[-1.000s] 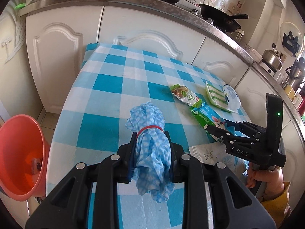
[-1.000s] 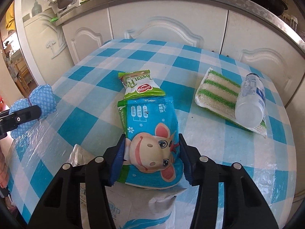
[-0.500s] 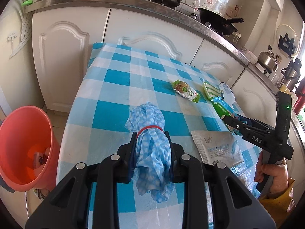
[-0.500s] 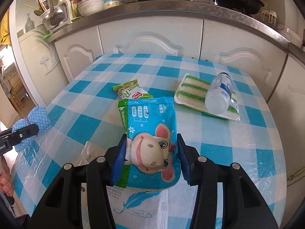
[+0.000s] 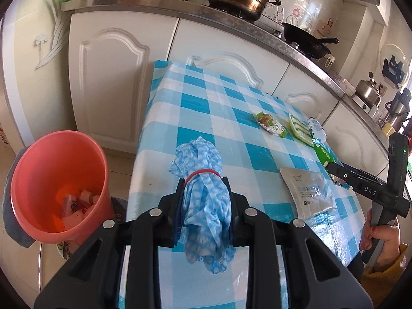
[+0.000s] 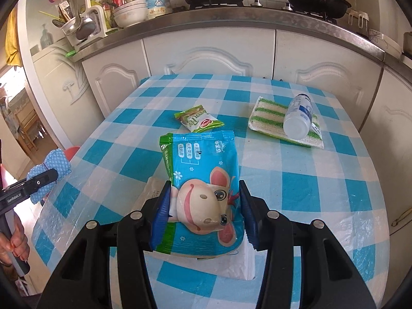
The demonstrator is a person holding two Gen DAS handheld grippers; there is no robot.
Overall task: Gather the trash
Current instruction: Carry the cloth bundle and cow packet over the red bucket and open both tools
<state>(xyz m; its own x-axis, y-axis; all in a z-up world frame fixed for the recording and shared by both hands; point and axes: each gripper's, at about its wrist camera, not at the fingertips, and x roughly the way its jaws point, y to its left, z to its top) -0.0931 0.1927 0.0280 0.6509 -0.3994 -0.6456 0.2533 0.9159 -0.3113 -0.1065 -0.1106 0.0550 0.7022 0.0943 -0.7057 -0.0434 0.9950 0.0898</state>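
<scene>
The left gripper [image 5: 204, 211] clamps a blue checked cloth bundle [image 5: 203, 198] low in centre frame; only this view shows the orange bin [image 5: 31, 180] at lower left; the right gripper [image 6: 204, 206] pinches a blue cartoon snack bag [image 6: 203, 180], glossy and crinkled, above the checked table [image 6: 296, 185].

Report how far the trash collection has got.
Partly done: the orange bin beside the table already holds some scraps. In hand: the left gripper clamps a blue cloth bundle, the right gripper a cartoon snack bag. Left on the table: a green wrapper, a white pouch, and a bottle lying on a striped cloth.
</scene>
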